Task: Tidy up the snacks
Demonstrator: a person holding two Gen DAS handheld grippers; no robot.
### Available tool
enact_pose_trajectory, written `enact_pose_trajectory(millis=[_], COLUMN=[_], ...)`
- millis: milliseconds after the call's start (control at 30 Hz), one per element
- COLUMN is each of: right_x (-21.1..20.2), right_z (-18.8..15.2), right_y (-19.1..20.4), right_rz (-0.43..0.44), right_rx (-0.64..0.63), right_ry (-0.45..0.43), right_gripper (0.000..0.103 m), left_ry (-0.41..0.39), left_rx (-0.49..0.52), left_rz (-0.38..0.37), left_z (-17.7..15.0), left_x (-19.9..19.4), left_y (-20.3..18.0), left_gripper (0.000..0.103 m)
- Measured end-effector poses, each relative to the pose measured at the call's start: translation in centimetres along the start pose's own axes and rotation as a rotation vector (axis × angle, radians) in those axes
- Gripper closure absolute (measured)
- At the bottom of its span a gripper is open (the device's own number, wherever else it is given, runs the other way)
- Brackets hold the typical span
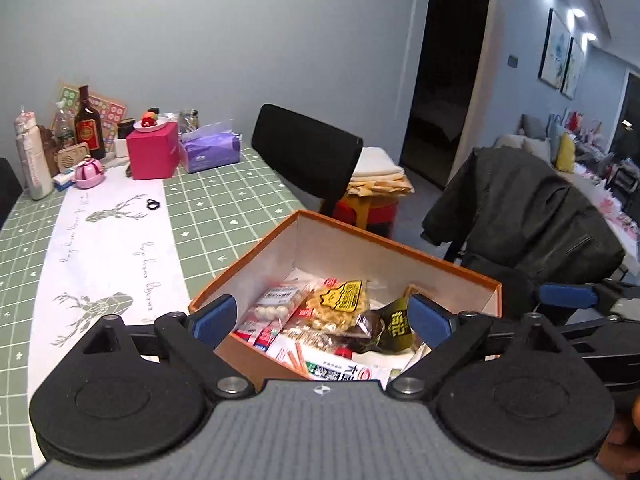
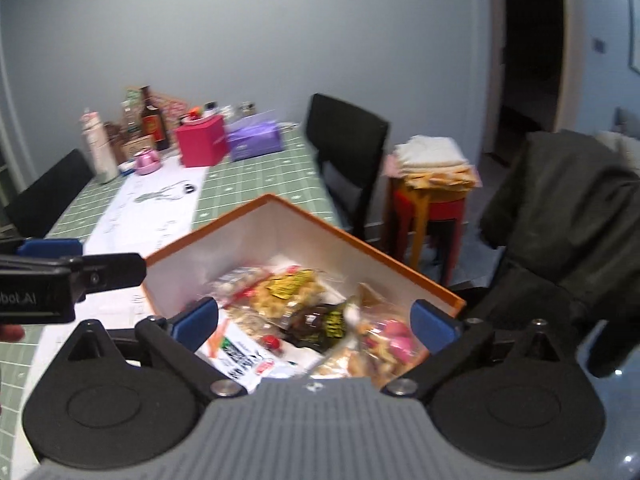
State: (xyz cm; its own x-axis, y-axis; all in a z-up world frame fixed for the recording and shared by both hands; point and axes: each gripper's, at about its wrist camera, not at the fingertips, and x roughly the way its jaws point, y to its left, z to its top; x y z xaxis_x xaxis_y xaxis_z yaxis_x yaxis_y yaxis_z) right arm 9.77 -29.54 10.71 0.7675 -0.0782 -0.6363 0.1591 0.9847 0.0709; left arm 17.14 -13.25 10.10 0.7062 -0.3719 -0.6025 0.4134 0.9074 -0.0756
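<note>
An open box [image 1: 348,248] sits at the near corner of the surface [image 1: 224,200], with snack packets [image 1: 336,304] piled inside it. At the far end of the surface stand a bottle [image 1: 89,124], a cube box [image 1: 153,151] and a tissue pack [image 1: 210,150]. A chair [image 1: 308,152] stands right of the surface, a stool [image 2: 432,204] with folded cloths beyond it.

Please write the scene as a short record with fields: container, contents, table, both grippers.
container: orange box, open top, on the table edge
contents: several snack packets, one with a yellow label, one dark packet
table: green checked cloth with white runner
left gripper: open, holds nothing
right gripper: open, holds nothing
</note>
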Motion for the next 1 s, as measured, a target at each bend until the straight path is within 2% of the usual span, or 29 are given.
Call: enact_pose_trajectory(millis=[133,300,400,1000], right_x=[-1.0,-1.5,-1.5,-2.0], right_z=[-1.5,-3.7,-4.6,-5.8], right_y=[-0.4,-1.6,-2.2,-2.9], right_rz=[-0.053,-0.062,-0.068,-0.073], right_rx=[0.018,0.082,0.112,0.147], right_ry=[-0.002,0.012,0.026,0.047], right_gripper=[0.003,0.003,0.003,0.003], left_ry=[0.013,0.028,0.047,0.081], left_rx=[-0.003,0.022,0.025,0.066], left_rz=[0.011,0.066,0.072,0.085], left_z=[-1.3,-2.7,-3.2,-4.4], left_x=[0.2,0.0,0.0,-0.2], left_y=[-1.1,-2.0,-2.0,-3.7], left_gripper=[0.000,0.000,0.000,0.000])
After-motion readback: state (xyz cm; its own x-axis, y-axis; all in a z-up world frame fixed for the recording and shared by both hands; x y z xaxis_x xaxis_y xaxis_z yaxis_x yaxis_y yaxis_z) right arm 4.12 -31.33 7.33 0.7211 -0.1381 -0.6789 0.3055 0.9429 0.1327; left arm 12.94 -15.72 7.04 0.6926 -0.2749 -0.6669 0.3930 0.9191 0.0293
